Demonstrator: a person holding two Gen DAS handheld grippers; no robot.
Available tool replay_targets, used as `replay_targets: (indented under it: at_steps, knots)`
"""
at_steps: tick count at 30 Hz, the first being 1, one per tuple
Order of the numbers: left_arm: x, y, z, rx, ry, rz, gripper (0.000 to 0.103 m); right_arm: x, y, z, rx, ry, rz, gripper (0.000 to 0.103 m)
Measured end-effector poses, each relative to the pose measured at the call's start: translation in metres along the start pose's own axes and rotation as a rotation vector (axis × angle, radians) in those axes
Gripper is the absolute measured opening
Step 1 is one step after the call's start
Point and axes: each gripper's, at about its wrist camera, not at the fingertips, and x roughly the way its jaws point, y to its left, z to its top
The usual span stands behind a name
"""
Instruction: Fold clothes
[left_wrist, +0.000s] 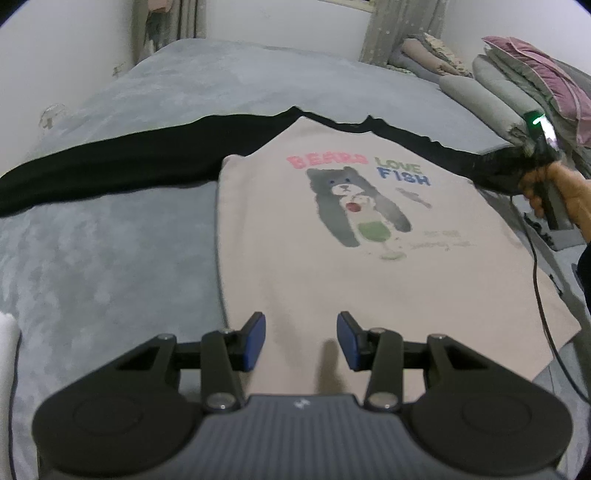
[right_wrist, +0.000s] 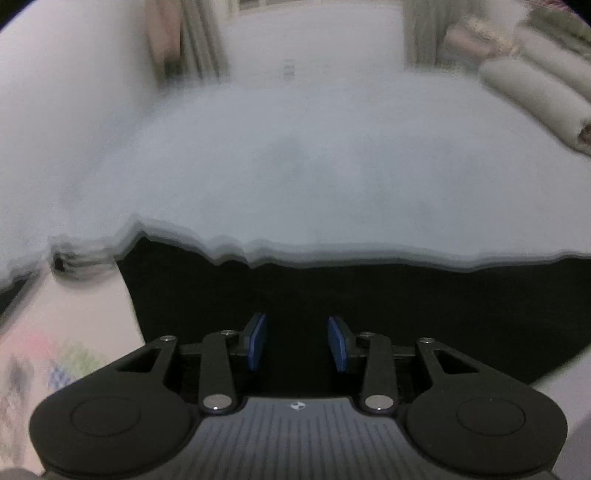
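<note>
garment: raglan long-sleeve shirt (left_wrist: 332, 266), pinkish-beige body with bear print, black sleeves, lying flat face-up on grey bedspread (left_wrist: 110, 258), both sleeves spread out sideways
left gripper (left_wrist: 301, 341): jaws spread, nothing between the blue pads, hovering over the shirt's lower hem area
right gripper (right_wrist: 297, 343): jaws partly apart, over the black right sleeve (right_wrist: 369, 314); can't tell if the pads touch cloth, no fabric seen pinched
right hand (left_wrist: 546, 192): seen from the left wrist view at the far end of the right sleeve, holding the gripper handle
blur: right wrist view smeared
step (guess): picking up the right sleeve to fold it in over the body
risk: grabbing bedspread along with the sleeve; cable (left_wrist: 539, 295) trailing over the shirt could drag or rumple it; unpinned body may shift when the sleeve is pulled
</note>
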Motion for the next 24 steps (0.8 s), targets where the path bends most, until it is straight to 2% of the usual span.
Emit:
replay_targets:
  at_steps: [5, 6, 8, 11, 14, 19, 20, 21, 22, 24]
  knots:
    - [-0.002, 0.004, 0.001, -0.014, -0.015, 0.025, 0.040, -0.015, -0.007, -0.002, 0.114, -0.051, -0.038, 0.034]
    - [-0.002, 0.007, 0.002, -0.025, -0.019, 0.030, 0.040, -0.011, 0.001, -0.002, 0.097, -0.010, -0.024, 0.035]
    - [-0.004, 0.014, 0.006, -0.047, -0.030, 0.041, 0.040, -0.006, 0.029, -0.002, -0.054, 0.024, -0.116, 0.035]
    - [-0.007, 0.022, 0.011, -0.079, -0.051, 0.062, 0.040, -0.012, 0.068, 0.004, -0.106, -0.022, -0.135, 0.035]
    - [-0.008, 0.028, 0.013, -0.101, -0.058, 0.076, 0.041, -0.018, 0.122, 0.016, -0.153, -0.100, 0.012, 0.035]
    - [-0.003, 0.032, 0.010, -0.111, -0.037, 0.088, 0.043, -0.002, 0.217, 0.022, -0.215, -0.039, 0.231, 0.035]
    - [-0.001, 0.033, 0.009, -0.113, -0.031, 0.090, 0.043, 0.004, 0.235, 0.019, -0.232, -0.034, 0.232, 0.035]
    - [0.000, 0.034, 0.009, -0.112, -0.026, 0.094, 0.043, 0.011, 0.253, 0.015, -0.250, -0.030, 0.225, 0.043]
    - [0.001, 0.035, 0.008, -0.112, -0.022, 0.097, 0.043, 0.018, 0.270, 0.011, -0.268, -0.026, 0.218, 0.044]
    - [0.000, 0.038, 0.008, -0.108, -0.023, 0.103, 0.043, 0.014, 0.296, 0.002, -0.318, -0.056, 0.185, 0.044]
